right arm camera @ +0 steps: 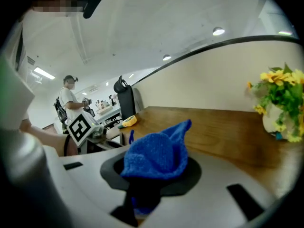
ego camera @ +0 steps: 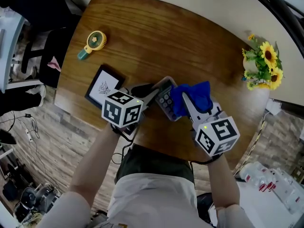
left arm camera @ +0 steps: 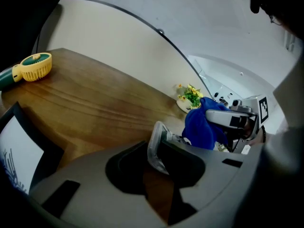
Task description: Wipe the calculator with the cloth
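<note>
Both jaws are clenched: left gripper (ego camera: 151, 95) pinches the stiff, probably slick calculator (ego camera: 165, 99) by its edge, right gripper (ego camera: 186, 99) bunches the soft blue cloth (ego camera: 197, 95).

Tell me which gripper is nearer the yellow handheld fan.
Left. The left gripper grips the calculator down-right of the fan in the head view; the right gripper, holding the cloth, is farther right.

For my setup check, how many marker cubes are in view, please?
2: a cube on the left gripper, holding the calculator; a cube on the right gripper, holding the cloth.
</note>
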Available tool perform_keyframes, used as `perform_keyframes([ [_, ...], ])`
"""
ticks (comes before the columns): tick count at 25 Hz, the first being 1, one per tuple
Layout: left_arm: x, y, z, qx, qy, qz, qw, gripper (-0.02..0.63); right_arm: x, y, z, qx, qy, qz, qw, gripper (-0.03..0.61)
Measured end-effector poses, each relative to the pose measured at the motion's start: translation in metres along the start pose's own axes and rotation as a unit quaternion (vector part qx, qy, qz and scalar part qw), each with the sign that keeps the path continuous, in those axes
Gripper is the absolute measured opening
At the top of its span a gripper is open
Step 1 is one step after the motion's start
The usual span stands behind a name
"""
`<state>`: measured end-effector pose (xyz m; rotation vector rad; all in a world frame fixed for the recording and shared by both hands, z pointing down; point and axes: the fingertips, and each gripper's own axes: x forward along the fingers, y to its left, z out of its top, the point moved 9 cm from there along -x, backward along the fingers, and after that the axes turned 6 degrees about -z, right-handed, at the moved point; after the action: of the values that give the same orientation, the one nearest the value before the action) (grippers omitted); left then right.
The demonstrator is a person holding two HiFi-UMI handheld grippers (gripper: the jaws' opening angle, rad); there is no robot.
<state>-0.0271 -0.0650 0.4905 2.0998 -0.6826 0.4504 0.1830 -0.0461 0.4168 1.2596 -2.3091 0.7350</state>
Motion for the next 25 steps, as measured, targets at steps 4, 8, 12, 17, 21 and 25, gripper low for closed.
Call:
perform_keyframes([
  [4,0.000,-0.001,0.000,-0.001,-0.003,0.001,1.0000,0.094,0.035,0.009,0.012,-0.002,0.004,0.018,1.000,0.107],
  [8,-0.001,0.000,-0.001,-0.003,-0.005,0.003,1.0000,0.092,0.064,0.015,0.009,-0.004,0.024,0.017,1.000,0.109],
  [12,-0.001,-0.001,-0.002,0.000,-0.006,0.009,0.9999,0.093,0.072,0.017,-0.002,-0.023,0.039,-0.001,0.999,0.107],
  [17,0.000,0.000,-0.002,-0.003,-0.002,0.011,0.9999,0.092,0.060,0.014,-0.018,-0.090,0.055,-0.008,0.994,0.106],
  [21,0.001,0.000,-0.002,-0.003,0.006,0.005,1.0000,0.089,0.044,0.013,-0.026,-0.115,0.068,0.002,0.991,0.106],
  [25,0.000,0.001,-0.001,-0.004,0.007,0.005,1.0000,0.089,0.024,0.011,-0.037,-0.132,0.083,-0.001,0.988,0.106],
])
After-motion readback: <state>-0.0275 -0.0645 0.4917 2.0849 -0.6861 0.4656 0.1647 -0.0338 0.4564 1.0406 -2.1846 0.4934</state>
